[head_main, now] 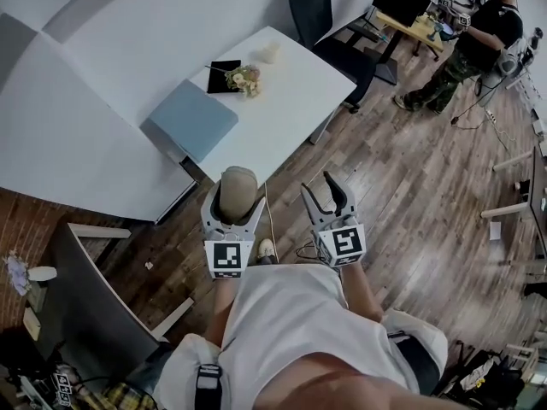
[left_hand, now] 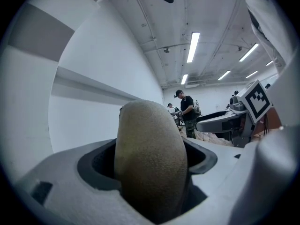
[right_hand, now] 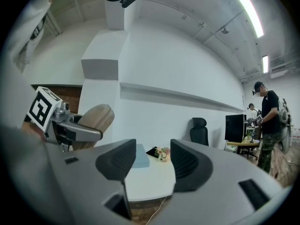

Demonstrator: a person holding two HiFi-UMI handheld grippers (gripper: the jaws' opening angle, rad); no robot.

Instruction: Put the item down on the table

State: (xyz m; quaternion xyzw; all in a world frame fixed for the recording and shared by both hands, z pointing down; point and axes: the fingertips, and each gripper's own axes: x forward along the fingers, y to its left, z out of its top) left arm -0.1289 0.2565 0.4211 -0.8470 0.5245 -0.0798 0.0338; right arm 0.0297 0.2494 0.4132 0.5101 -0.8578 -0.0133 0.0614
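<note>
A tan, rounded, rough-skinned item point(head_main: 237, 193) stands upright between the jaws of my left gripper point(head_main: 232, 205), which is shut on it. The same item point(left_hand: 150, 158) fills the middle of the left gripper view, wedged between both jaws. My right gripper point(head_main: 327, 202) hovers beside it over the wooden floor, open, with nothing between its jaws; in its own view my right gripper point(right_hand: 149, 165) frames the white table point(right_hand: 152, 179) ahead. The white table point(head_main: 299, 92) lies just beyond both grippers in the head view. From the right gripper view the held item point(right_hand: 93, 122) shows at the left.
On the table are a light blue pad point(head_main: 193, 119), a black card point(head_main: 224, 75), a small flower bunch point(head_main: 244, 79) and a pale cup point(head_main: 270, 54). A black office chair point(head_main: 329, 32) stands behind it. A person point(head_main: 470, 45) works at a desk at the far right. A grey cabinet point(head_main: 94, 301) stands at lower left.
</note>
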